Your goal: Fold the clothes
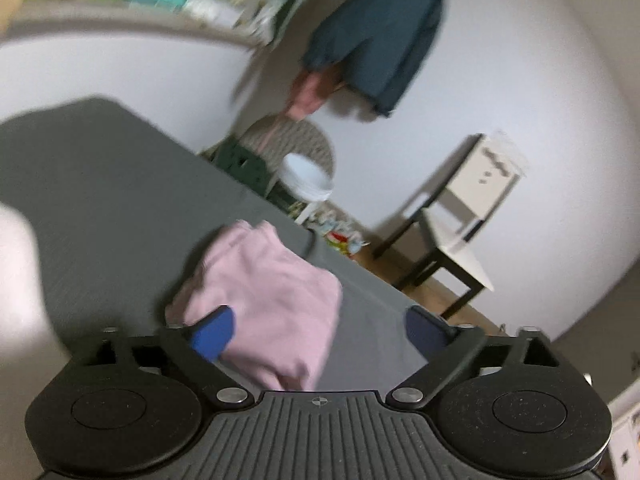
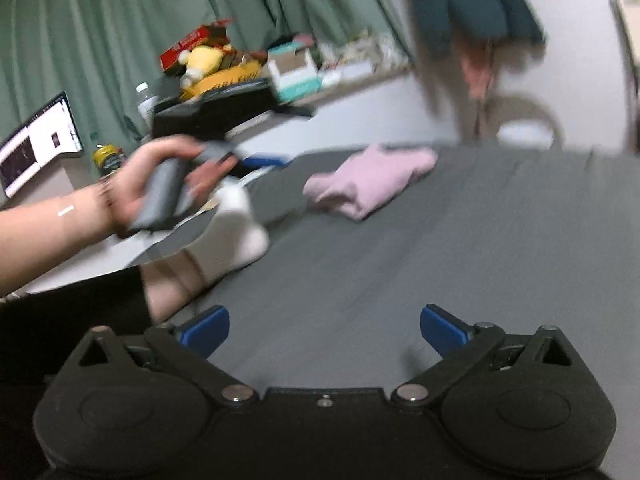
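A folded pink garment [image 1: 264,296] lies on the grey bed sheet [image 1: 100,184] near its edge. My left gripper [image 1: 320,330] hovers open just above and in front of it, with nothing between its blue fingertips [image 1: 214,334]. In the right wrist view the same pink garment [image 2: 372,178] lies far ahead on the grey sheet [image 2: 440,260]. My right gripper [image 2: 325,330] is open over bare sheet, holding nothing. A person's hand [image 2: 160,180] grips the left gripper's handle at the left. Both views are motion-blurred.
A foot in a white sock [image 2: 236,232] rests on the sheet at left. A cluttered desk [image 2: 224,80] with a monitor [image 2: 36,140] stands beyond. A dark teal garment [image 1: 372,28] hangs on the wall, with a chair [image 1: 296,152] and a side table [image 1: 460,248] beside the bed.
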The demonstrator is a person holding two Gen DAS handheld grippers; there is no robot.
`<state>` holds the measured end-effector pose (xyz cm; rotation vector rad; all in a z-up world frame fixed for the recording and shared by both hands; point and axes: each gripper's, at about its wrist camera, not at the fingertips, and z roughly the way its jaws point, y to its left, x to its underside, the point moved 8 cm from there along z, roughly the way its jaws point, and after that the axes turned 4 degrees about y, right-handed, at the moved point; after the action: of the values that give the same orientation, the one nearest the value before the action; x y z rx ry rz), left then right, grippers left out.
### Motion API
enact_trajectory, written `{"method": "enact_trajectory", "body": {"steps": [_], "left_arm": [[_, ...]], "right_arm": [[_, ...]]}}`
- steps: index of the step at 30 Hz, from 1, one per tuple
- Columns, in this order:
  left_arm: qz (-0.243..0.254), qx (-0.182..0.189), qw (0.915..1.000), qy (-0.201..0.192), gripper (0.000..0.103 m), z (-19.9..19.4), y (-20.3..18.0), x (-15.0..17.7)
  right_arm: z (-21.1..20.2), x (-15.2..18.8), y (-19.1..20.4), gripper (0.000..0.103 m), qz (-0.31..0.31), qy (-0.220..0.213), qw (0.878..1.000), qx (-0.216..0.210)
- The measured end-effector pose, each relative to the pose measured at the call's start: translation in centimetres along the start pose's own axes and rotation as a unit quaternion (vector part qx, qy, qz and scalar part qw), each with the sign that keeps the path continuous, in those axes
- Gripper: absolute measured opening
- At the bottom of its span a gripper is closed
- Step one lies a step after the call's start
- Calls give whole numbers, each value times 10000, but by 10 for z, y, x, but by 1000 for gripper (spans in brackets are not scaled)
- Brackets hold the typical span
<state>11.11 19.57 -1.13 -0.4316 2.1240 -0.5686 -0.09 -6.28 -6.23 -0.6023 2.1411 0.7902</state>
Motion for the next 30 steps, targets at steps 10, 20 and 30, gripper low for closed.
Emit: {"method": "enact_trajectory", "body": {"steps": [10,20,30], "left_arm": [[489,174,9980,-371,102,-95,-56,91],[770,-2379,9682,-80,102,-108,-36,128],[263,-2697,9622,-265,102,-125,-14,96]], "right_arm": [[-27,-5,0,103,-436,-1035,9838,1396],[-16,0,1,103,46,-909,9466,3092],[-39,-20,44,103,88,-1161,9398,3214]]}}
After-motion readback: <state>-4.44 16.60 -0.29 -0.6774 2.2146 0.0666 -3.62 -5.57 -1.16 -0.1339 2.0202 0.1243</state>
